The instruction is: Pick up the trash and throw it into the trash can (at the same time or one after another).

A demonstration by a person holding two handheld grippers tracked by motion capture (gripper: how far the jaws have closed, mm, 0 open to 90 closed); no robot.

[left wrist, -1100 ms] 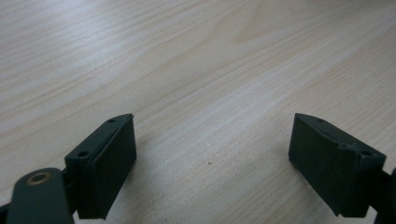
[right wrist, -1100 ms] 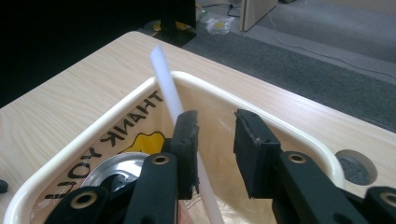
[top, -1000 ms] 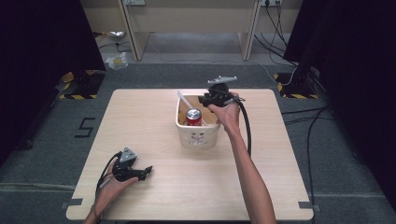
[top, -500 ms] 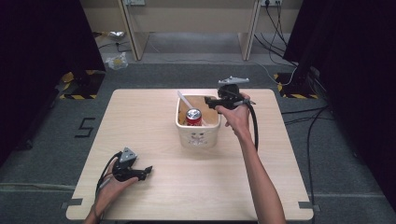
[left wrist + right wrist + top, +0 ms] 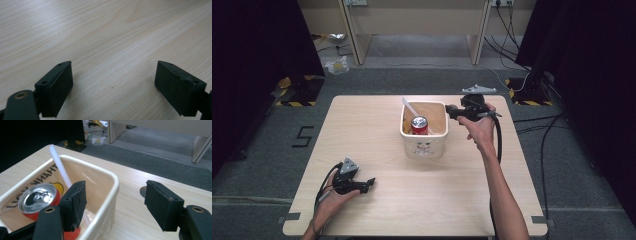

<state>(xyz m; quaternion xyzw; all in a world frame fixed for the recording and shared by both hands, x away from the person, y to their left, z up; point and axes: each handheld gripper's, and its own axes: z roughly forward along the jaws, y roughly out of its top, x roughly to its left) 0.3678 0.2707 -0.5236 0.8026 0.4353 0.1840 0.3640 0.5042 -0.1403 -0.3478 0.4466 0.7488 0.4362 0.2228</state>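
Note:
A cream tub [image 5: 424, 145] stands mid-table with a red can [image 5: 419, 125] upright inside and a white straw [image 5: 413, 110] leaning on its far-left rim. My right gripper [image 5: 451, 111] hovers open at the tub's right rim, one jaw over the tub, the other outside. In the right gripper view [image 5: 116, 203] the can [image 5: 40, 201], the straw [image 5: 60, 167] and the tub's rim [image 5: 110, 185] lie just ahead. My left gripper [image 5: 368, 183] rests open on the table near the front left; in the left gripper view [image 5: 113, 83] nothing but bare wood is between its jaws.
The wooden table [image 5: 362, 130] has open surface on all sides of the tub. Cables [image 5: 499, 145] trail from the right gripper along the forearm. Grey floor, desk legs and dark curtains surround the table.
My right gripper has drifted rightward and slightly back, from over the tub's far right corner to its right rim. The left gripper has stayed put.

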